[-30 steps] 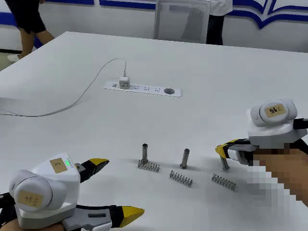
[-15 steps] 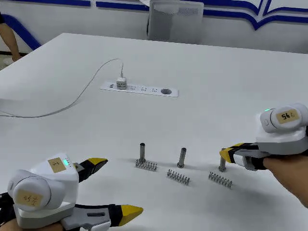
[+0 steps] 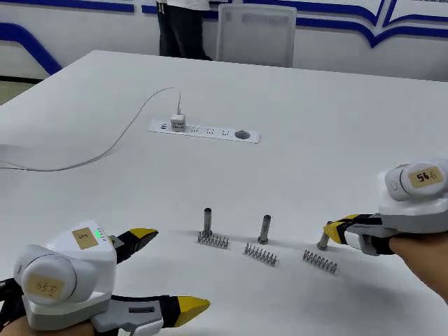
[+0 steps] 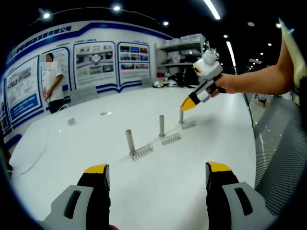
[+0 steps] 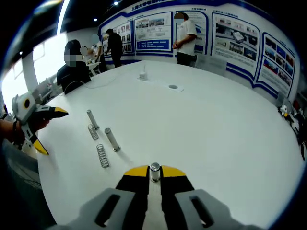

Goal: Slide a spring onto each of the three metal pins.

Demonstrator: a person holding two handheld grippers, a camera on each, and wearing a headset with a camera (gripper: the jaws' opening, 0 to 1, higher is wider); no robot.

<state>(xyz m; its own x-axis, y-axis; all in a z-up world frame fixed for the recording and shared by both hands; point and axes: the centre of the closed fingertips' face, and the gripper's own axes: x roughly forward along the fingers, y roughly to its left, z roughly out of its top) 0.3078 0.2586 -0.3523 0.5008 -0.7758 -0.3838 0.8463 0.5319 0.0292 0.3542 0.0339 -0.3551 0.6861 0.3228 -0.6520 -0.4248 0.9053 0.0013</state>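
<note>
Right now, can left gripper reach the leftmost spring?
Probably yes: left gripper is open, only bare table lies between it and the leftmost spring; right gripper is away, shut on the rightmost pin.

Bright, even light; ceiling strips [image 4: 213, 8] glare above the table [image 3: 315, 140]. Shadows on it faint; gripper views bend near edges.

White table [image 3: 315, 140] bearing a power strip [image 3: 210, 131] with plugged charger [image 3: 178, 124] and cable [image 3: 105, 150]; nearer than the strip, three upright metal pins [image 3: 265, 228], with three springs [image 3: 260, 254] lying beside them.
</note>
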